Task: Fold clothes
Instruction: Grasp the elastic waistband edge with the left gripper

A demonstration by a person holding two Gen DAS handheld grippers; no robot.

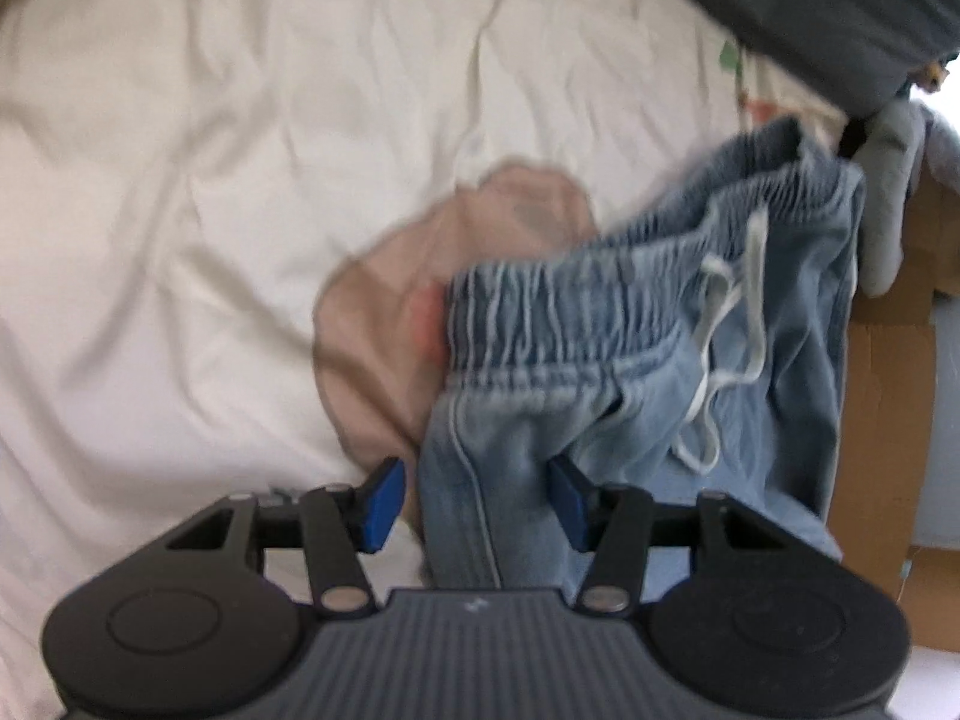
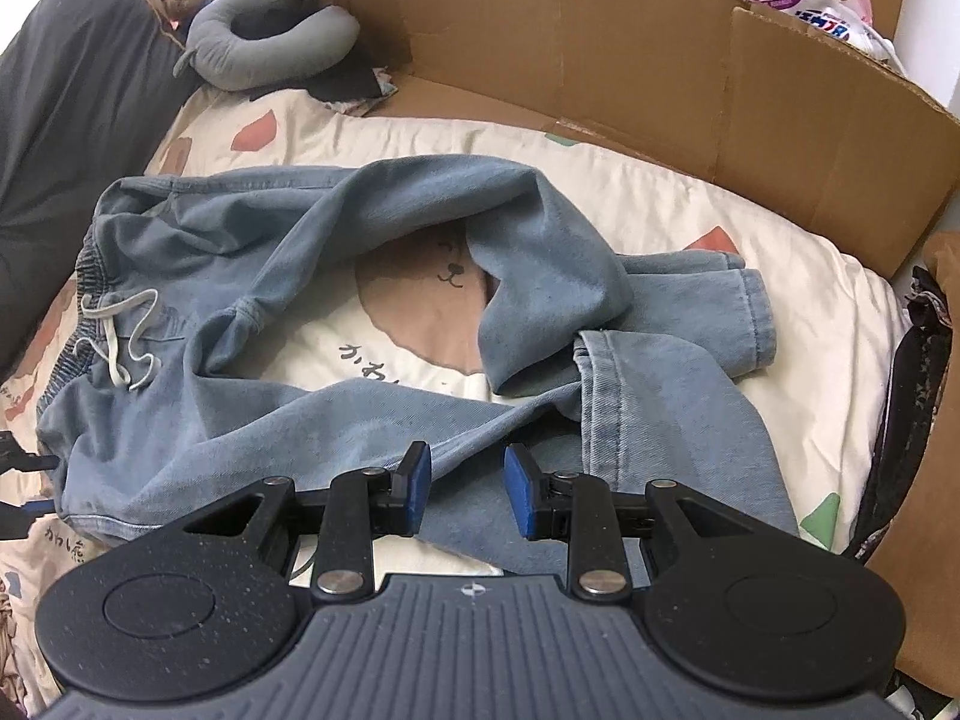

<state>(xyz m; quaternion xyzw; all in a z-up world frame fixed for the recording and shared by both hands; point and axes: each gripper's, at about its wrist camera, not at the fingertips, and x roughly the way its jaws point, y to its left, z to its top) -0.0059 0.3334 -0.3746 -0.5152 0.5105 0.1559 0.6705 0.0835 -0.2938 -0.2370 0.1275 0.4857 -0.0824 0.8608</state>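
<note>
Jeans: one pair, crumpled ahead of the right hand-held gripper, whose fingers stand apart.
Left hand-held gripper: fingers apart around the denim; view blurred.

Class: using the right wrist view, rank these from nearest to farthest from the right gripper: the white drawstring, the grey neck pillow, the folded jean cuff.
From the right gripper:
1. Folded light-blue denim jean cuff, just ahead, right.
2. White drawstring at the waistband, left.
3. Grey U-shaped neck pillow, far upper left.

Open cream quilt lies between the crumpled light-blue denim trousers and the upright brown cardboard wall, while a grey ring-shaped neck pillow blocks the far-left corner.
</note>
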